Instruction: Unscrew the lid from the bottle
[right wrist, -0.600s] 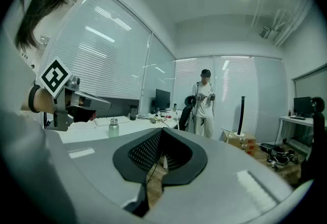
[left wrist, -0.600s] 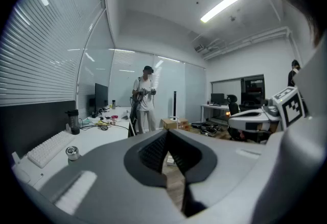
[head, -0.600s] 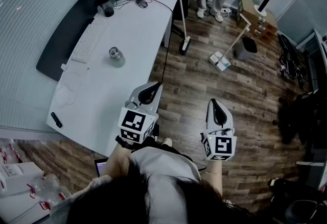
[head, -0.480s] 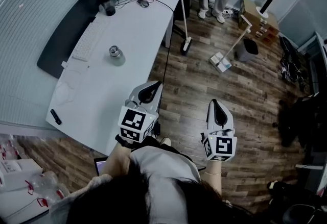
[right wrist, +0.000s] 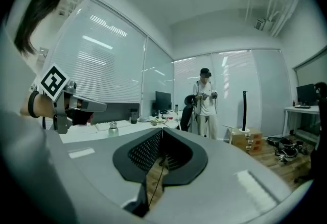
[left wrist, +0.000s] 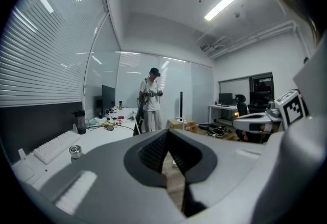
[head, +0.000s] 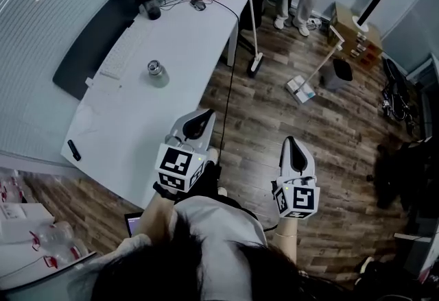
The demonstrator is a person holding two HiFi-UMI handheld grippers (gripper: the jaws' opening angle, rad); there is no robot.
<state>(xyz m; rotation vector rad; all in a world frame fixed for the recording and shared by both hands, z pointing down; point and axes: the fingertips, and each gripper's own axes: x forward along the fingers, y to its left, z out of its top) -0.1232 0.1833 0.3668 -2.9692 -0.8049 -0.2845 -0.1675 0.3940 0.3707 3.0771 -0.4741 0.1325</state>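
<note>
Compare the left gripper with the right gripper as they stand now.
The left gripper hangs beside the edge of the white desk; the right gripper hangs over the wooden floor, clear of it. The left gripper is nearer the bottle than the right gripper. The left gripper slants rightward; the right gripper points about straight ahead. Both are shut on nothing, and neither touches the bottle.

Office, long white desk [head: 180, 35], keyboard [head: 118, 58], monitor [left wrist: 108, 97]
</note>
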